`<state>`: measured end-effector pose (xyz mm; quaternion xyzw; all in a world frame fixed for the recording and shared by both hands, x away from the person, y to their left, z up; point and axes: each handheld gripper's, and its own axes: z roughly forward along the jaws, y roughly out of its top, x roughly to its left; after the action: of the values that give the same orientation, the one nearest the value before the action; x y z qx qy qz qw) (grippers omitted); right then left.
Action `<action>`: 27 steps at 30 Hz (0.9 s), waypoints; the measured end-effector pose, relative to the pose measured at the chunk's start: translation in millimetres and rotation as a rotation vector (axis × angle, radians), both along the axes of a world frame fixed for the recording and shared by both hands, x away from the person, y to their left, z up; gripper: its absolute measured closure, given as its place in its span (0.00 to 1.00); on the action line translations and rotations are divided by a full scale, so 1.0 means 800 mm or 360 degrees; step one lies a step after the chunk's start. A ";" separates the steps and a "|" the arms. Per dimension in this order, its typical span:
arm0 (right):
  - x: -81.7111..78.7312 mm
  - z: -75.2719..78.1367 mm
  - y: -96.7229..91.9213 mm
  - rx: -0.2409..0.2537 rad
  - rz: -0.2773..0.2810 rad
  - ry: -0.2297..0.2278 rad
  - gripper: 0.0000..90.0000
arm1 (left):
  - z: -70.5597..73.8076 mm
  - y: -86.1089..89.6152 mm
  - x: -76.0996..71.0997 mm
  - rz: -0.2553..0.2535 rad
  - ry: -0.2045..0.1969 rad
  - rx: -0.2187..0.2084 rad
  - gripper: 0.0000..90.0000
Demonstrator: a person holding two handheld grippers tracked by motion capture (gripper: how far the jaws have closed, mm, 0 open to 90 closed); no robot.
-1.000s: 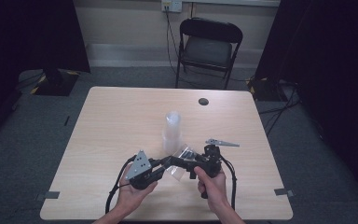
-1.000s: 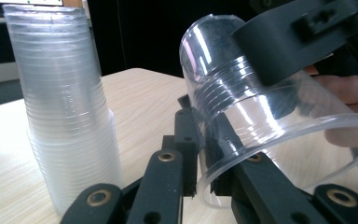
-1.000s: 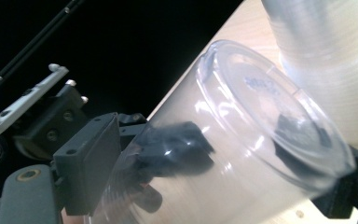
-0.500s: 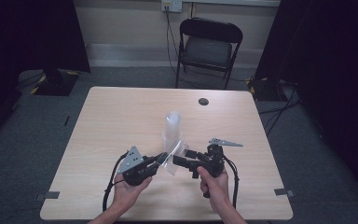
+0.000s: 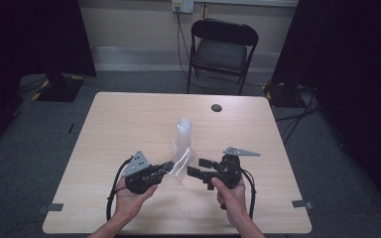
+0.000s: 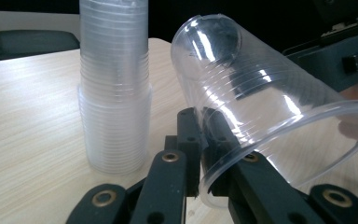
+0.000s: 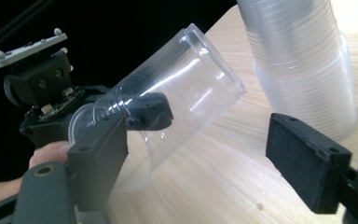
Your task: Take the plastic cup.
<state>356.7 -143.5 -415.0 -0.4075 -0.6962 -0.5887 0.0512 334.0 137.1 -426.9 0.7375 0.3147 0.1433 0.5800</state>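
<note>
Since half a second ago the two grippers have drawn apart – right gripper [image 5: 194,167] no longer at the cup, jaws spread wide, nothing between them. Left gripper [image 5: 164,168] clamps the rim wall of one clear plastic cup [image 5: 179,165], one jaw inside, one outside; cup tilts, base pointing far and up, off the table [image 5: 129,119]. One stack of clear ribbed cups [image 5: 183,135] stands upright just beyond it – count in stack unreadable, top cut off in both gripper views. One small dark round object [image 5: 217,107] at the far edge, too small to identify. Light wood-grain tabletop. One black folding chair [image 5: 222,49] beyond.
</note>
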 end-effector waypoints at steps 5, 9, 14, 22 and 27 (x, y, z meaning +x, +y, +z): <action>-0.002 0.001 -0.006 -0.0037 -0.0009 -0.0014 0.25 | 0.002 -0.001 -0.001 -0.0021 0.0064 0.0020 0.97; -0.005 0.002 -0.011 -0.0080 -0.0017 -0.0048 0.24 | 0.012 -0.002 -0.003 -0.0064 0.0123 0.0039 0.97; -0.007 0.009 -0.022 -0.0164 -0.0019 -0.0128 0.21 | 0.014 -0.003 -0.002 -0.0109 0.0200 0.0072 0.97; -0.018 0.004 -0.026 -0.0282 0.0029 -0.0206 0.17 | 0.021 -0.007 0.001 -0.0290 0.0287 0.0111 0.96; -0.028 0.012 -0.026 -0.0411 0.0086 -0.0330 0.16 | 0.027 -0.012 0.006 -0.0373 0.0310 0.0254 0.97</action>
<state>334.2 -164.1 -405.8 -0.3289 -0.7783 -0.5318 -0.0580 338.8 127.2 -404.9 0.8233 0.2691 0.0271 0.4991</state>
